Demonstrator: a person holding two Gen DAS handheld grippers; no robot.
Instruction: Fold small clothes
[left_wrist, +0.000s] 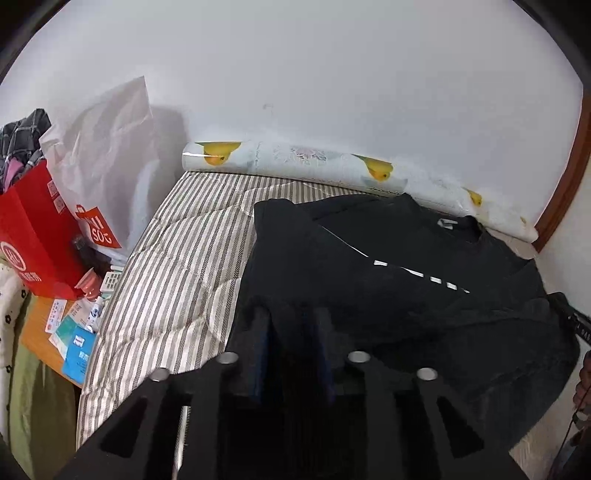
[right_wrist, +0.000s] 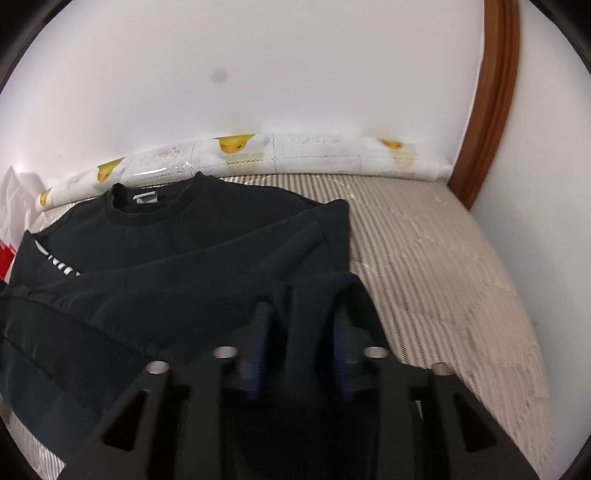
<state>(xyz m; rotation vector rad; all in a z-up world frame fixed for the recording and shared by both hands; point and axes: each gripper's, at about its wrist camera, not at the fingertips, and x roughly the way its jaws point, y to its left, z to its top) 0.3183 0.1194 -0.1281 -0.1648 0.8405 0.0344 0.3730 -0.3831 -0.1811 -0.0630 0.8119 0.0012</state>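
Your left tongs (left_wrist: 291, 347) and right tongs (right_wrist: 299, 339) stand part open, each with a ridge of black shirt (right_wrist: 184, 251) between the pads, unpinched. From both, the shirt stretches toward twelve o'clock on the striped bed (right_wrist: 424, 240), collar farthest.

Mirrored white lettering on a red patch of the white bag (left_wrist: 96, 229), not legible. Round white logo on the red box (left_wrist: 33, 236). White letters on the black shirt (left_wrist: 406, 271), fold-hidden, unreadable.
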